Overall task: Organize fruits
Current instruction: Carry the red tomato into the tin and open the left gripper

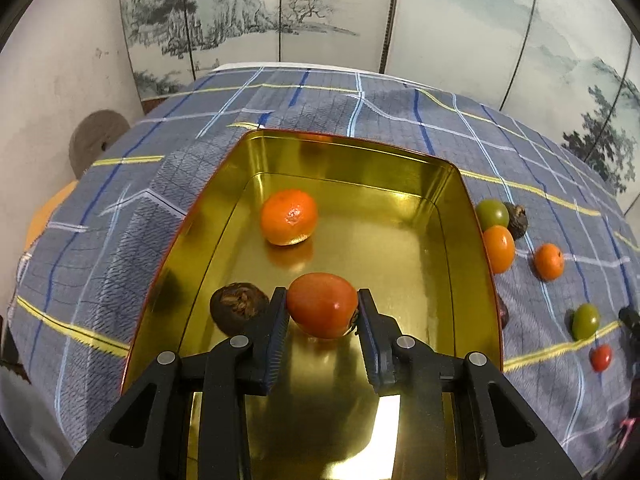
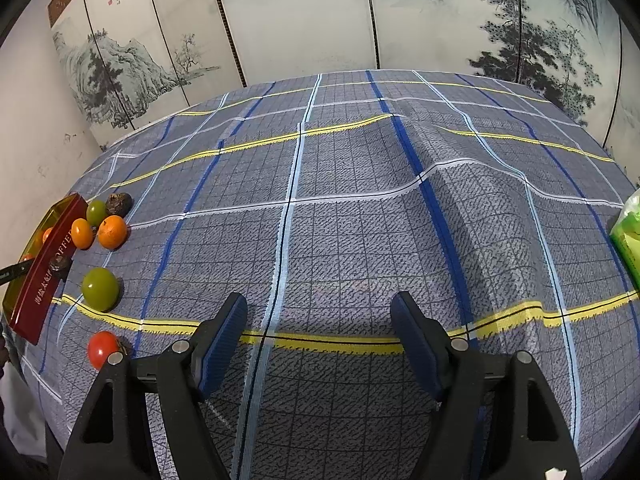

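Left wrist view: the left gripper (image 1: 322,314) is closed on a red-orange tomato (image 1: 322,305), one pad on each flank at its widest part, and holds it over the near half of the open gold tin (image 1: 468,216). The tomato sits at the very tips of the pads, not deep in the jaws; whether it touches the tin floor cannot be told. A tangerine (image 1: 289,217) lies farther back in the tin, and a dark wrinkled fruit (image 1: 239,307) lies just beside the left finger. Judged from its smooth, glossy skin, the tomato is light, slippery and easily bruised, so a gentle squeeze across the middle suits it better than a pinch at the ends. Right wrist view: the right gripper (image 2: 319,334) has its jaws apart with nothing between them, above the checked cloth (image 2: 360,200). Loose fruits remain on the cloth beside the tin, among them a green fruit (image 2: 100,289) and a small red tomato (image 2: 102,348).
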Demonstrator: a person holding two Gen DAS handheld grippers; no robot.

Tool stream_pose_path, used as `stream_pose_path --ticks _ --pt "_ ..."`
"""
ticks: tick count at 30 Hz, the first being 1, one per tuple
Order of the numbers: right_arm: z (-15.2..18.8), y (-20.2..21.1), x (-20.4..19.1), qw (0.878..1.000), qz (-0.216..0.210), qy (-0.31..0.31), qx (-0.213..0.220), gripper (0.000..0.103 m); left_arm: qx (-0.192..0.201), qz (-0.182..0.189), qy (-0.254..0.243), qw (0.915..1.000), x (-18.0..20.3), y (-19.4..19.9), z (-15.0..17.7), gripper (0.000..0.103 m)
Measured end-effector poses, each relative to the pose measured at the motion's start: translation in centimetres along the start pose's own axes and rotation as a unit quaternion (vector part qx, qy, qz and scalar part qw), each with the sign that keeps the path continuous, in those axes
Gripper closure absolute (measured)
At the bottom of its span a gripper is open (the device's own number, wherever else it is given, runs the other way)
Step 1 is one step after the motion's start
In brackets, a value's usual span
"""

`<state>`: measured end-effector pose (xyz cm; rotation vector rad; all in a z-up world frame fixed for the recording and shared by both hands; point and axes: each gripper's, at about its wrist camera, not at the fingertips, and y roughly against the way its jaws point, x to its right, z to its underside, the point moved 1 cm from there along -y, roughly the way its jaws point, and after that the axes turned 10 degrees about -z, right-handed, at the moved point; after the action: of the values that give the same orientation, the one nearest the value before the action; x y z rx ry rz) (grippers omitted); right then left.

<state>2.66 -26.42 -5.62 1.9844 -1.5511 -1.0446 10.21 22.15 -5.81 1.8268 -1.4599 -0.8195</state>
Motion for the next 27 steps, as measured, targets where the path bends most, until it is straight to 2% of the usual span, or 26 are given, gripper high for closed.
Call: stream_pose_path --ticks 27 --pt "0.0 -0.1 -0.2 1.000 0.004 0.003 -0.002 0.030 -0.010 -0.015 -0.011 0.9998 0.5 -0.8 -1.2 0.067"
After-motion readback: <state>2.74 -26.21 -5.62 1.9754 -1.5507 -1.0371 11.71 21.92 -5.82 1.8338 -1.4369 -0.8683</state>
